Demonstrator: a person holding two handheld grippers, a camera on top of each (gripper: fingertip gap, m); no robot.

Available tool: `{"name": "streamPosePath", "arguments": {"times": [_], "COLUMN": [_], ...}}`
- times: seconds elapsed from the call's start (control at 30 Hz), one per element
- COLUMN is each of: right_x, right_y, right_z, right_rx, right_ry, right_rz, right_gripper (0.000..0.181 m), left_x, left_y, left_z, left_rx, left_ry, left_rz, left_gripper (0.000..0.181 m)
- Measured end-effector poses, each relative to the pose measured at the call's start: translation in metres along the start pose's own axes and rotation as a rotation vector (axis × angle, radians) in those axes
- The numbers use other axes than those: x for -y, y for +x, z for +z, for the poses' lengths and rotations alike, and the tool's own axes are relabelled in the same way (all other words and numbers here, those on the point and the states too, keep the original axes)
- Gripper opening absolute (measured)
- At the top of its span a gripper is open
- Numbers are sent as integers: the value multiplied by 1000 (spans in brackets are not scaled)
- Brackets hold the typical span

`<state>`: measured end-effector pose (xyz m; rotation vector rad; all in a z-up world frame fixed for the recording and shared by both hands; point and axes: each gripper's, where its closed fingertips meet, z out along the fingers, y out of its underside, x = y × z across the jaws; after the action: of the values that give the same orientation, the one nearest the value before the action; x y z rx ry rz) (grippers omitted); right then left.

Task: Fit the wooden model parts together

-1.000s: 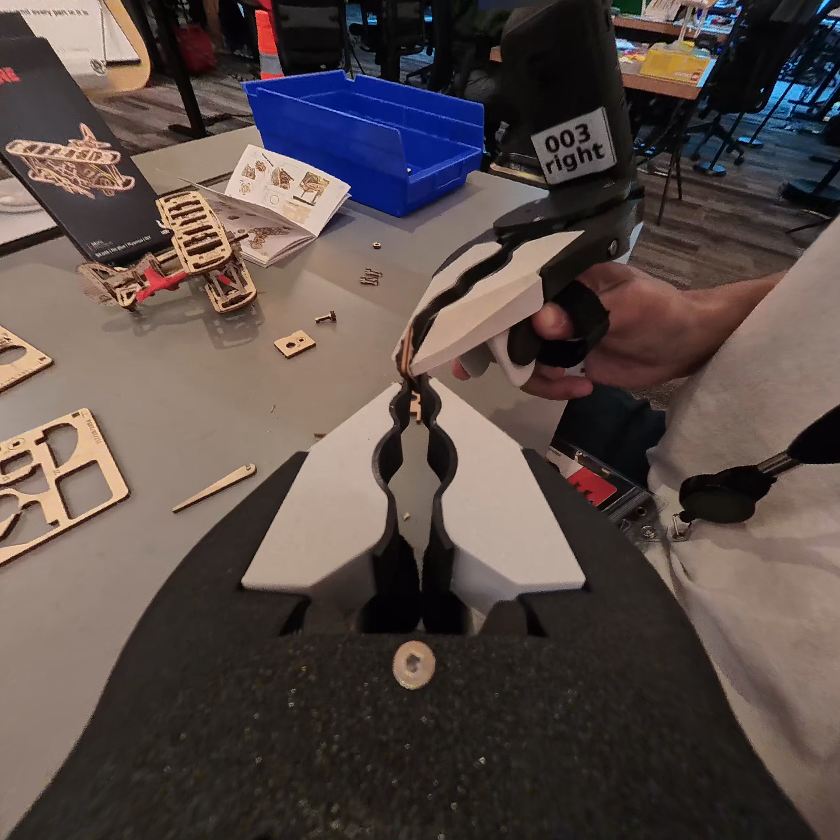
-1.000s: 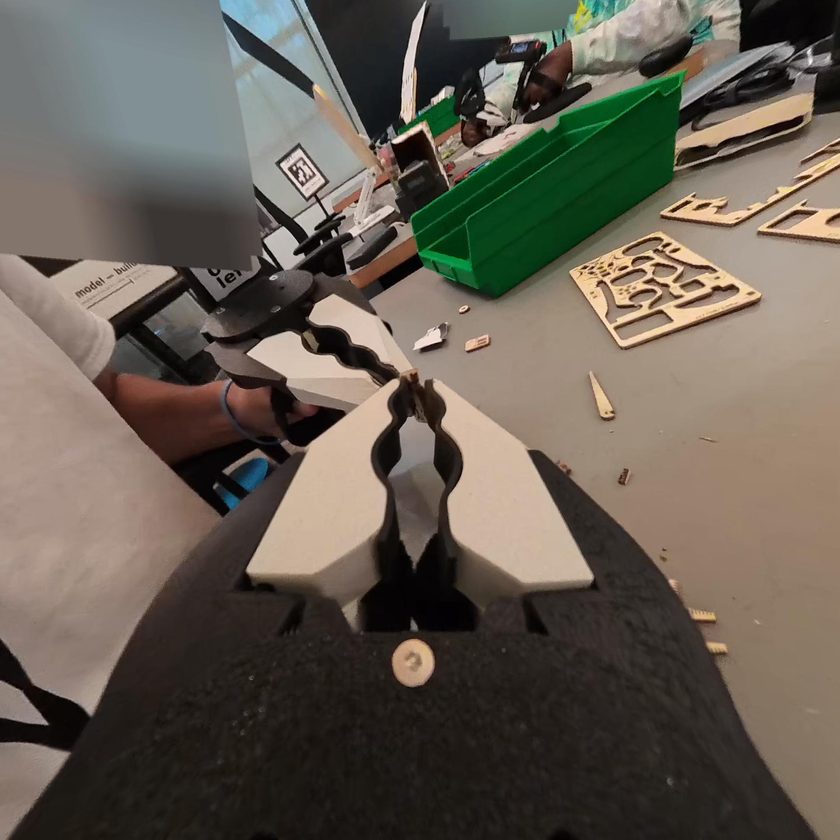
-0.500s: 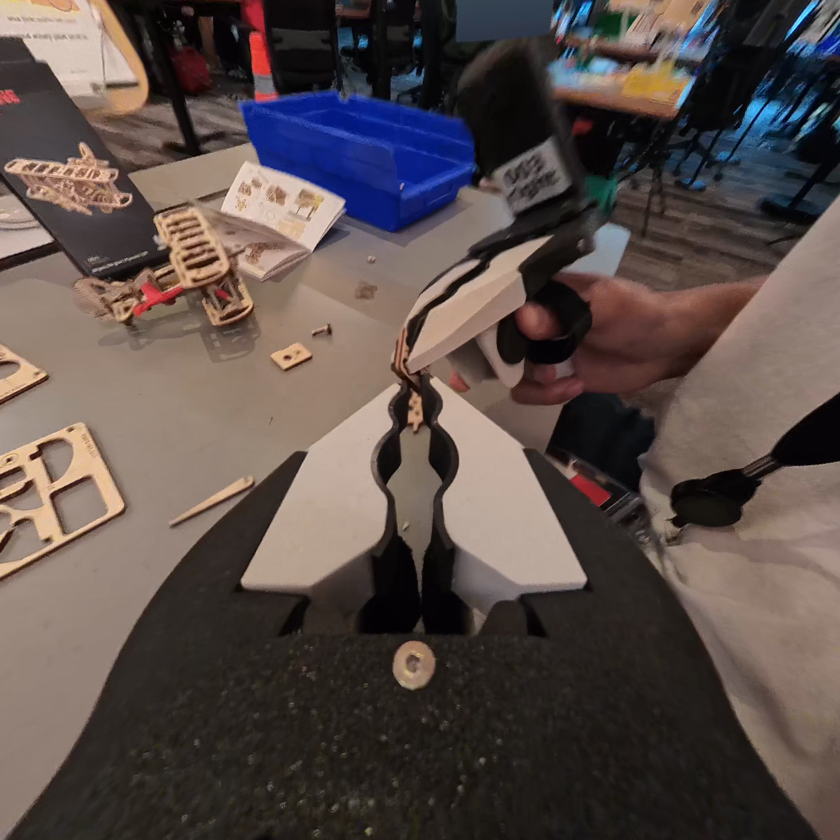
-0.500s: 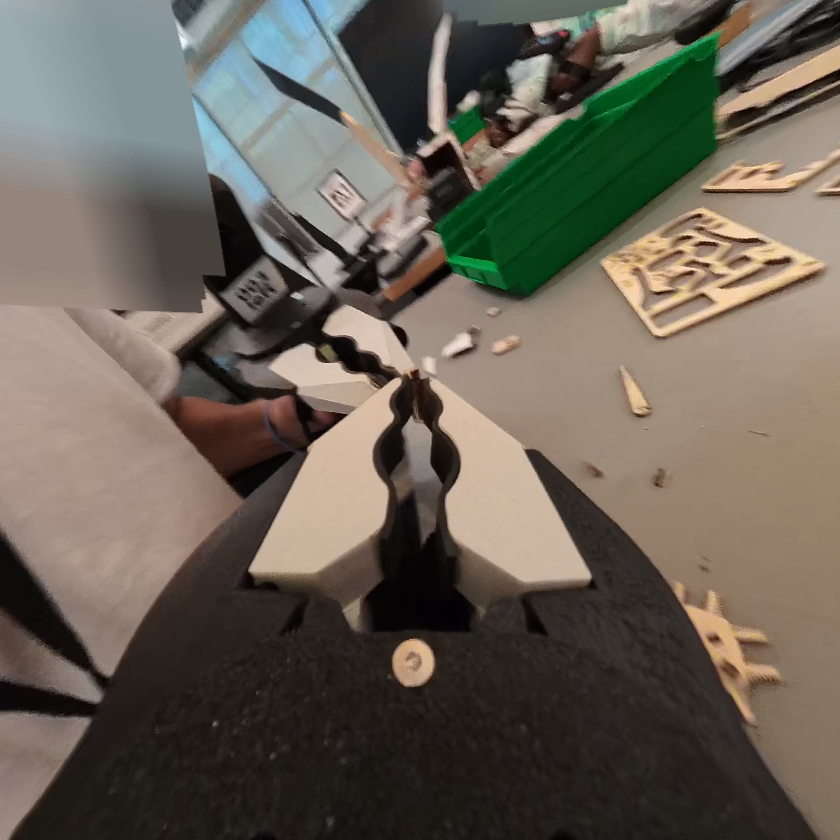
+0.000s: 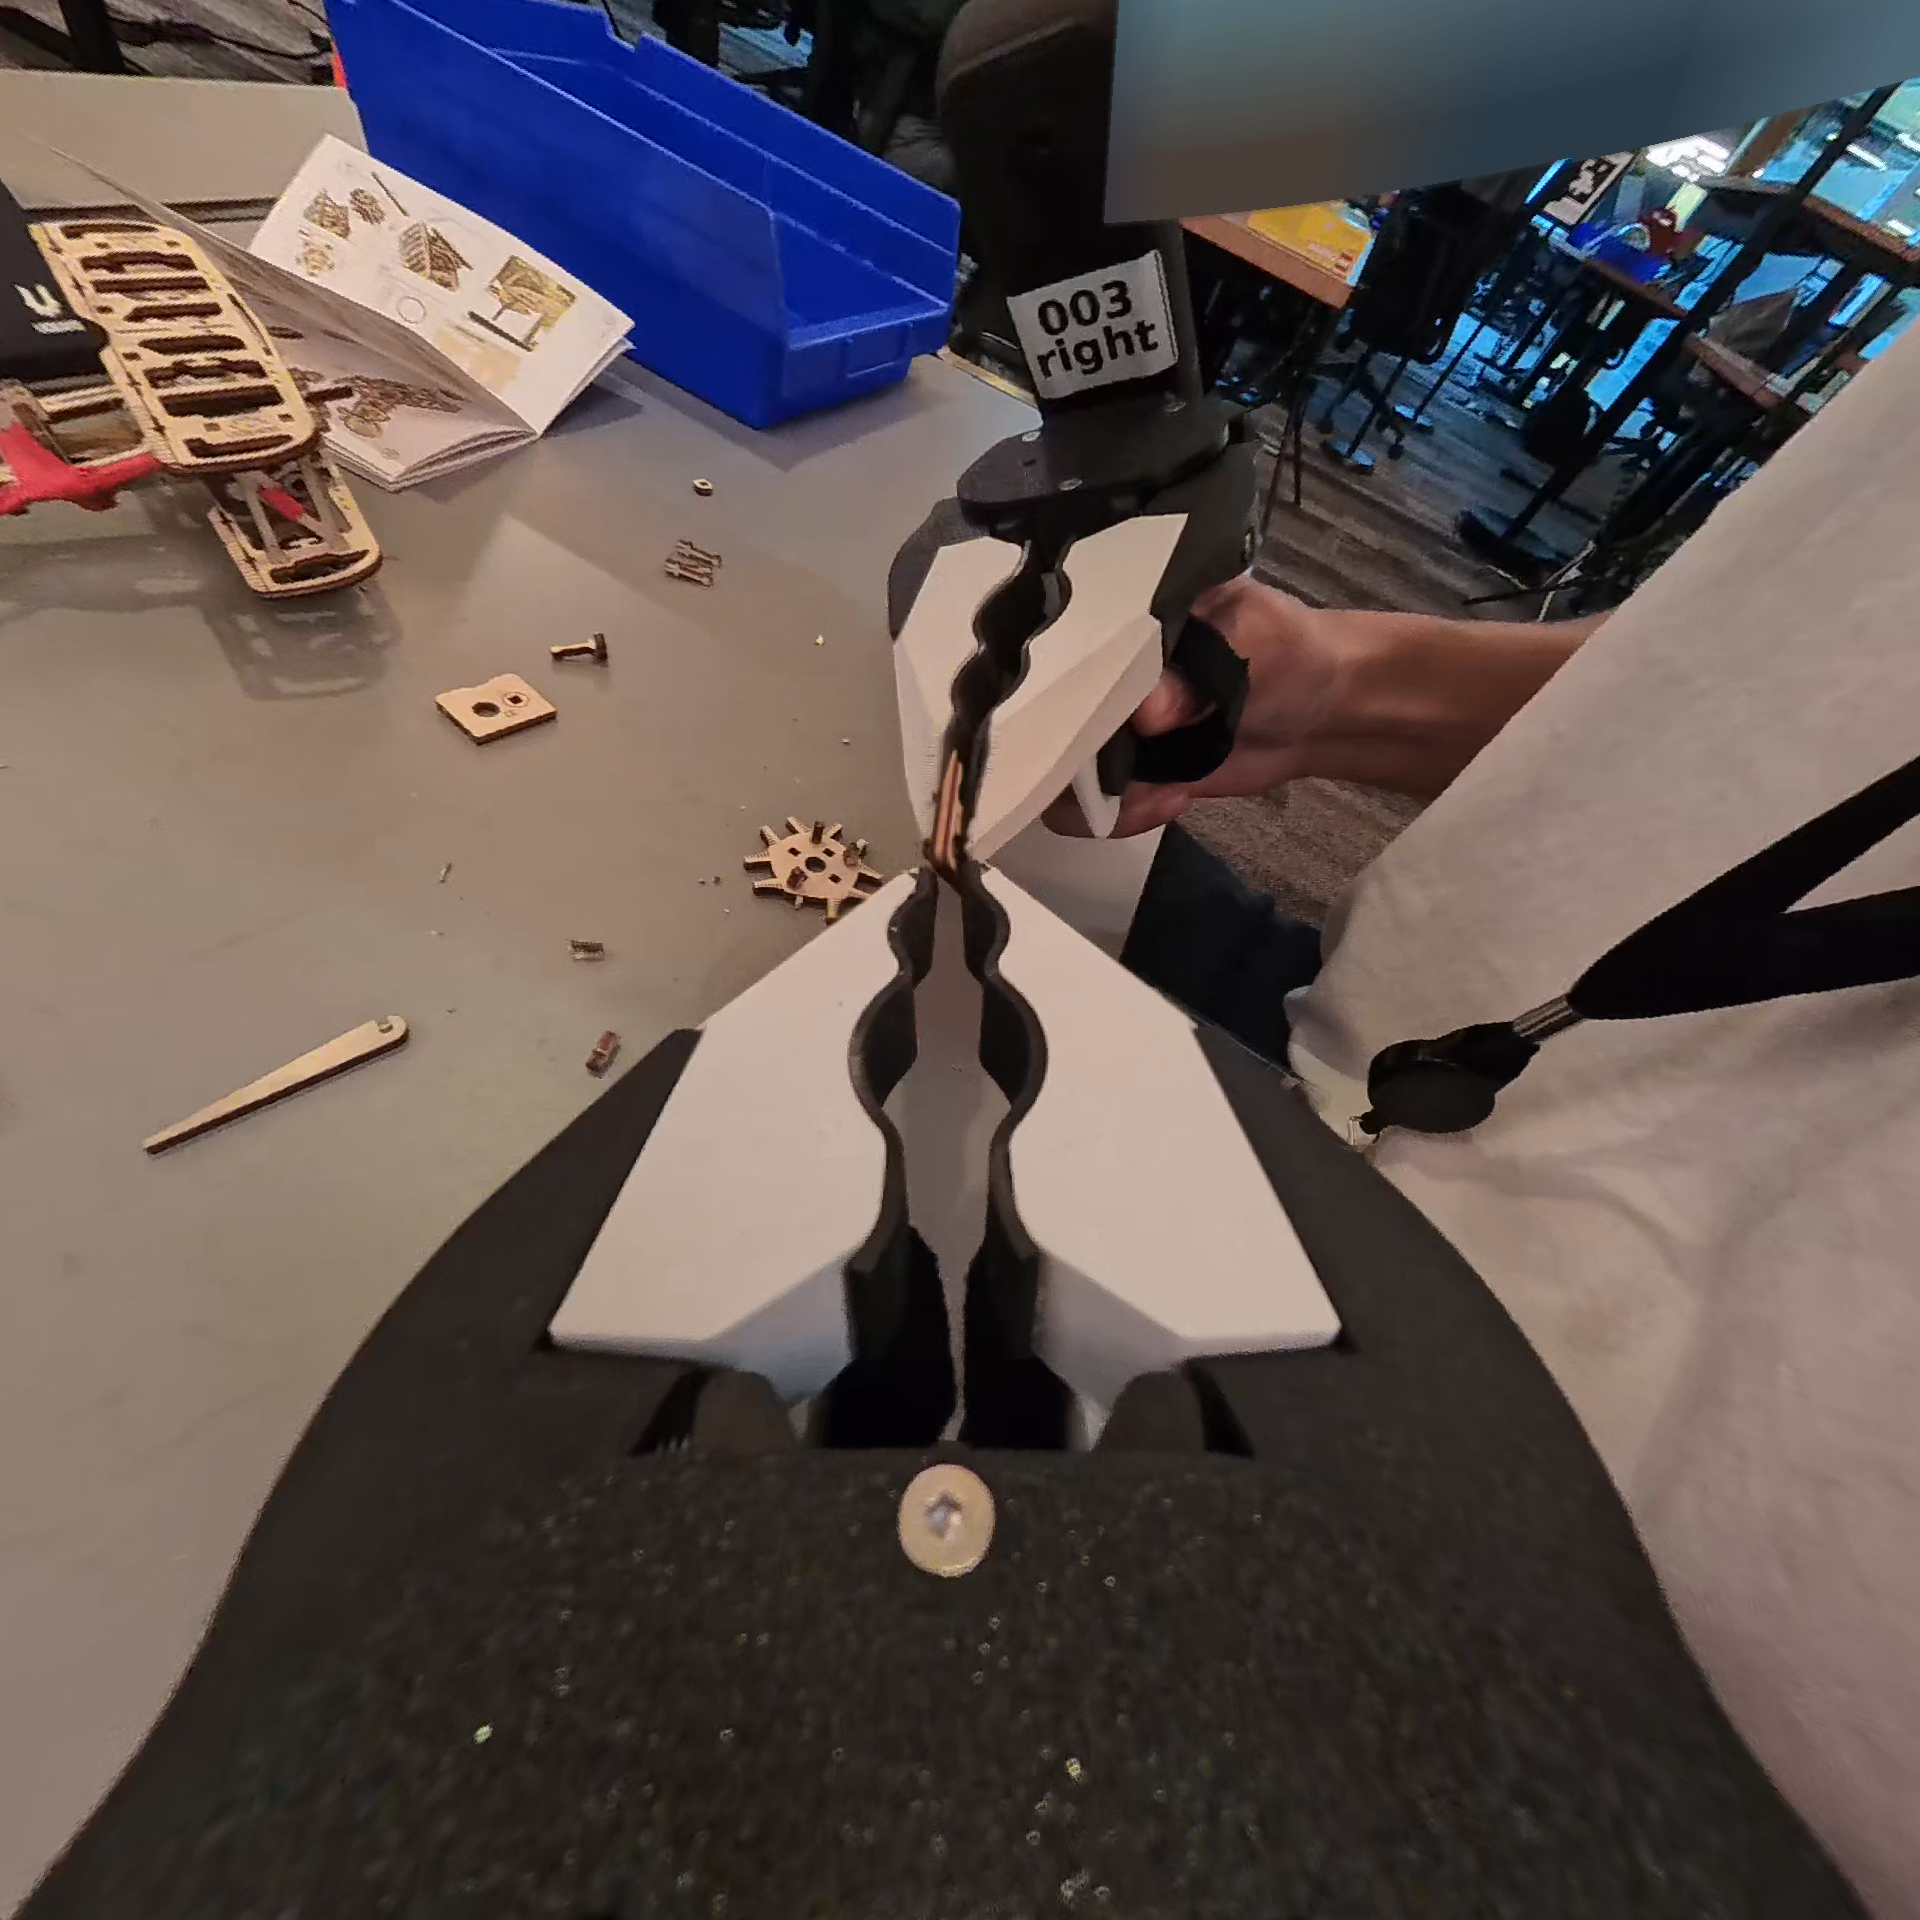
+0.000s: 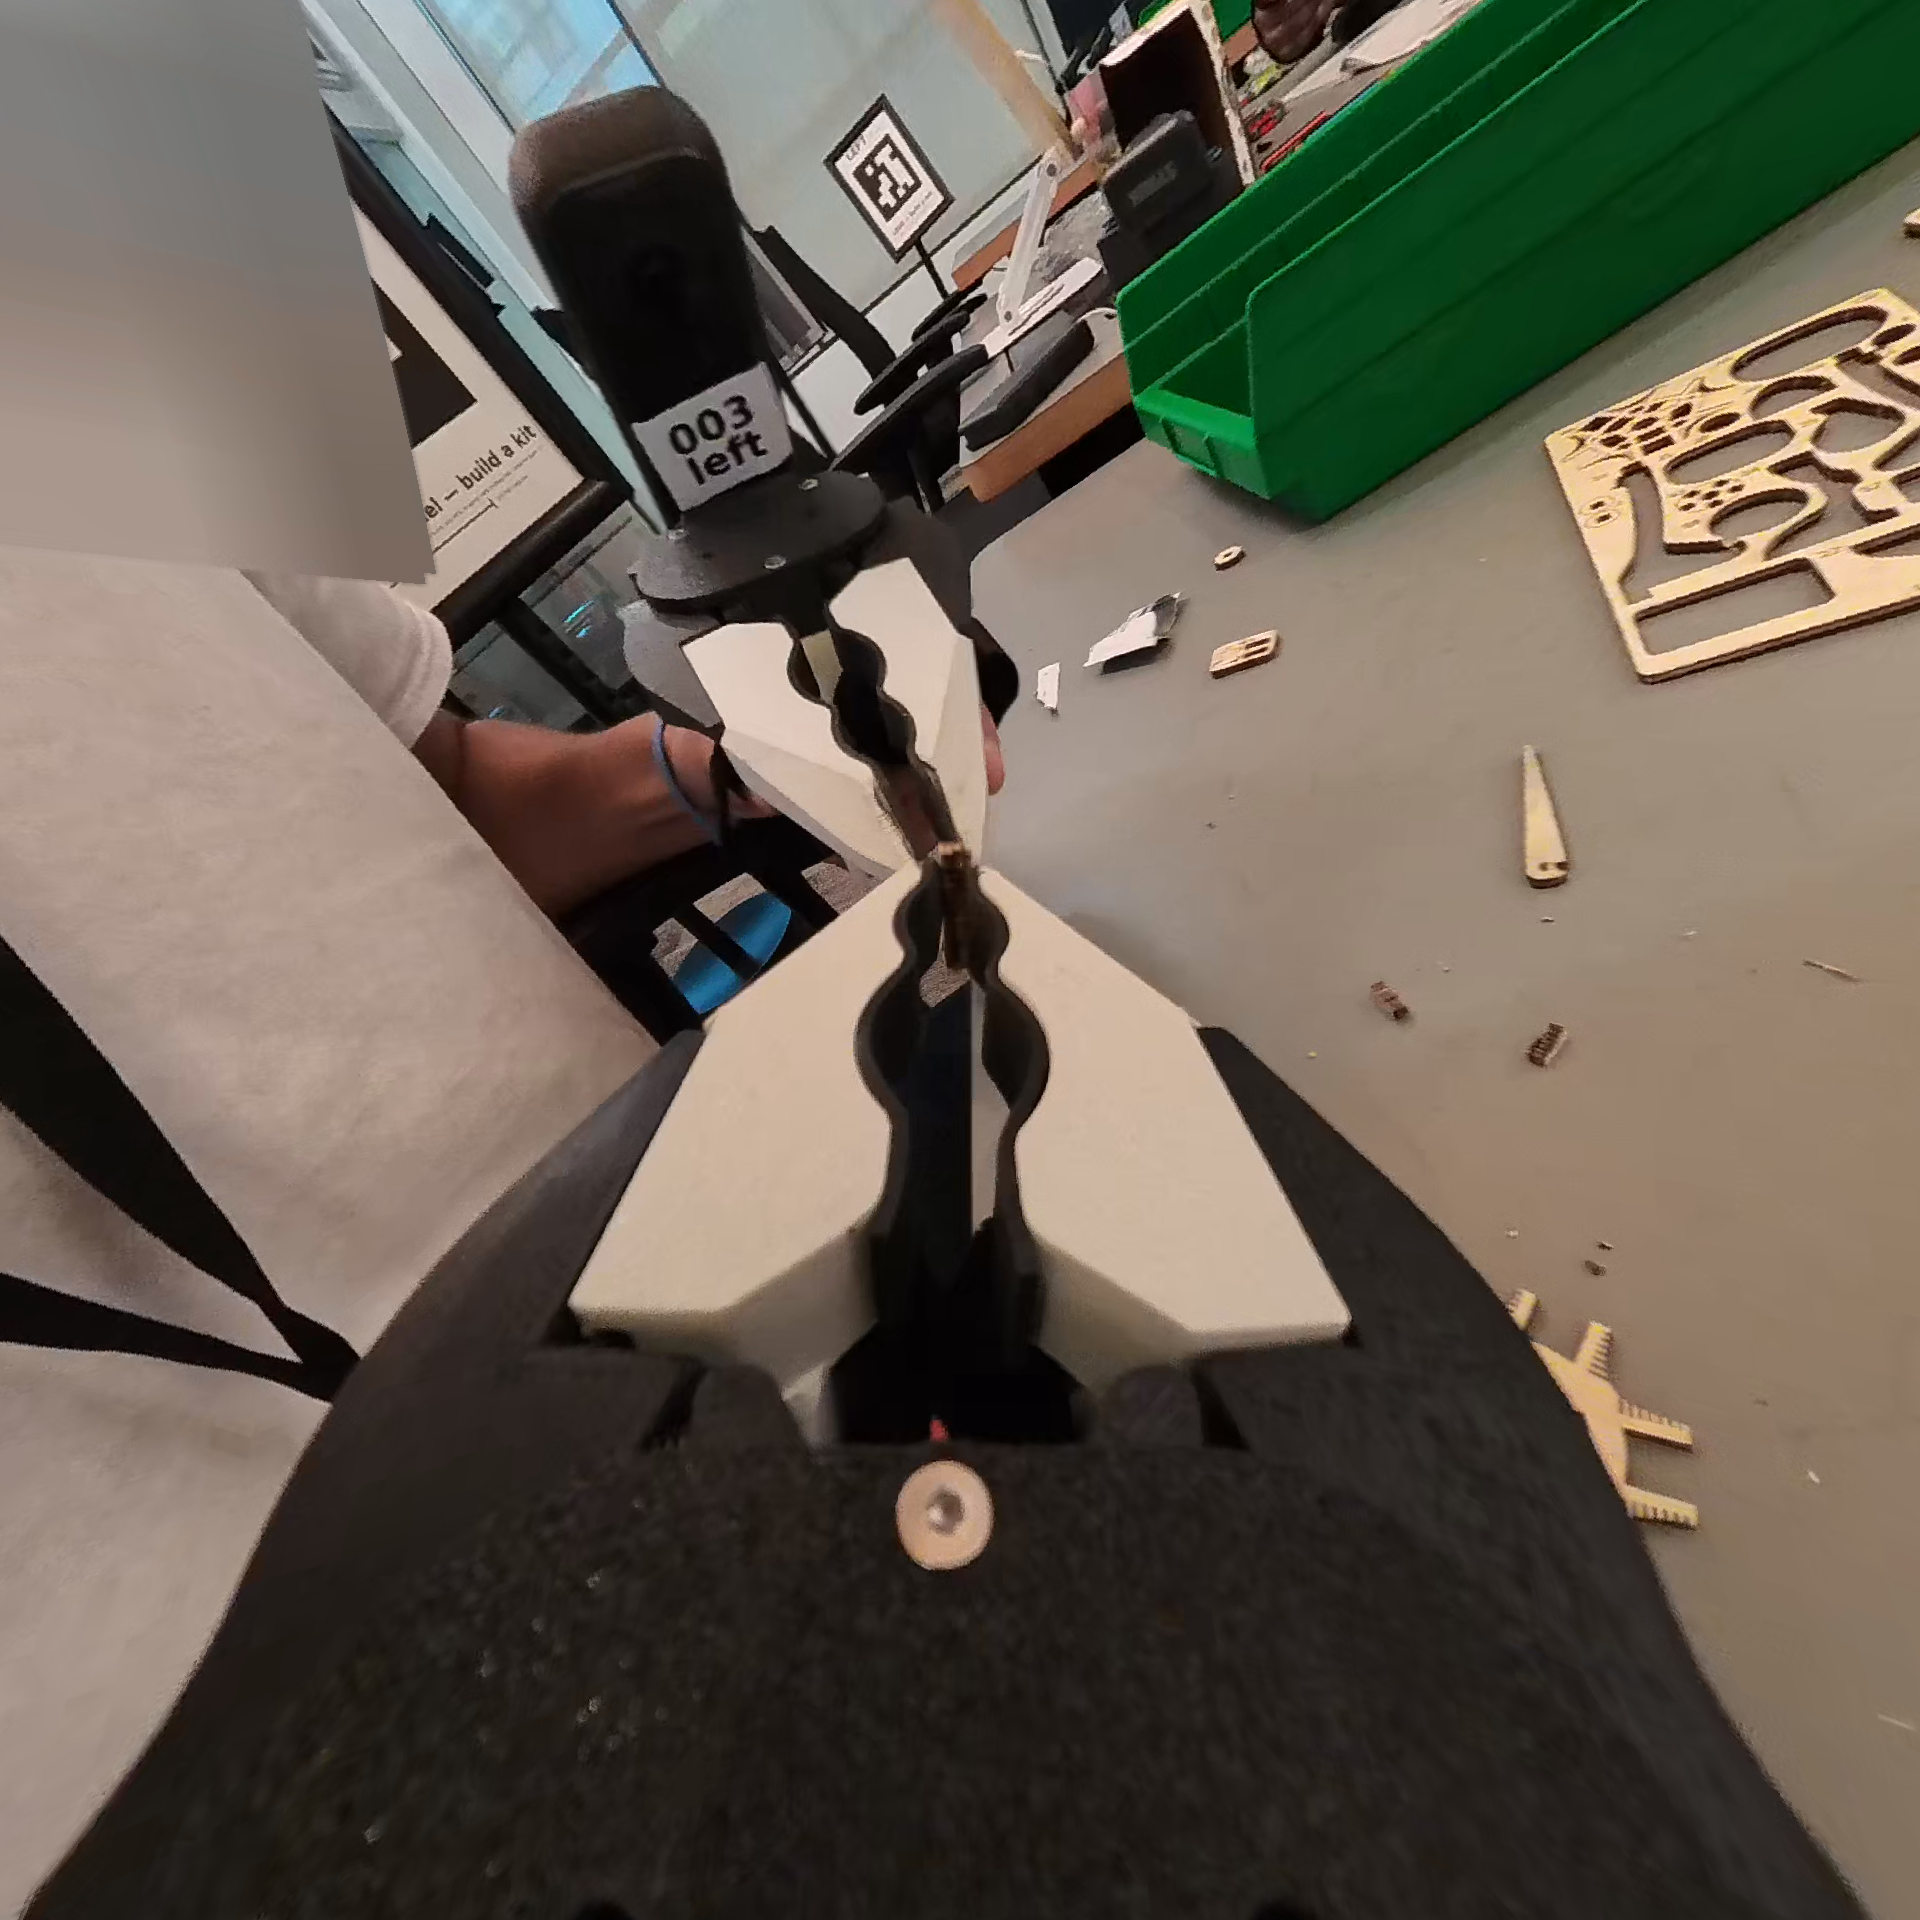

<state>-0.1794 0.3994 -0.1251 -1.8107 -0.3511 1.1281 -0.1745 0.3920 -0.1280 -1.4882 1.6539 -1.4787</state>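
Grey tabletop (image 5: 260, 831) under both tools, workshop desks and chairs beyond. Left gripper (image 5: 940, 883) is pinched nearly closed; in the right wrist view (image 6: 940, 831) a sliver of wood sits at its tips, though I cannot make out the piece properly. Right gripper (image 6: 951, 888) is clamped on a thin plywood part (image 6: 954, 914), held on edge between the fingertips; from the left wrist view that gripper (image 5: 951, 852) comes down from above, and the part's layered edge (image 5: 948, 810) shows. Tips of the two meet just ahead of me, clear of the tabletop.

Handling, my judgement: laser-cut ply, very light, stiff in plane but liable to snap at tabs and slots. Grip flat faces close to the joint, press straight along the slot, no twisting. Smooth faces could slip under side load.

Left of my left gripper: toothed wooden wheel (image 5: 810, 868), tapered wooden sliver (image 5: 275, 1086), small ply plate (image 5: 497, 709). Farther off: part-built wooden biplane (image 5: 197, 405), instruction booklet (image 5: 416, 312), blue bin (image 5: 665, 208). Right of the right gripper: green bin (image 6: 1455, 312), cut-out ply sheet (image 6: 1766, 499).
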Motion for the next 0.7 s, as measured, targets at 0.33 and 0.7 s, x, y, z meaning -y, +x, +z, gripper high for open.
{"name": "streamPosePath", "arguments": {"times": [0.33,0.7], "right_x": [-2,0], "right_y": [-6,2], "right_z": [-2,-4], "right_rx": [35,-49], "right_ry": [-25,4], "right_rz": [-5,-155], "right_gripper": [2,0], "left_x": [2,-8], "left_y": [7,-2], "left_z": [0,2], "left_rx": [-16,242], "left_ry": [4,-107], "left_rz": [12,460], "left_gripper": [0,0]}}
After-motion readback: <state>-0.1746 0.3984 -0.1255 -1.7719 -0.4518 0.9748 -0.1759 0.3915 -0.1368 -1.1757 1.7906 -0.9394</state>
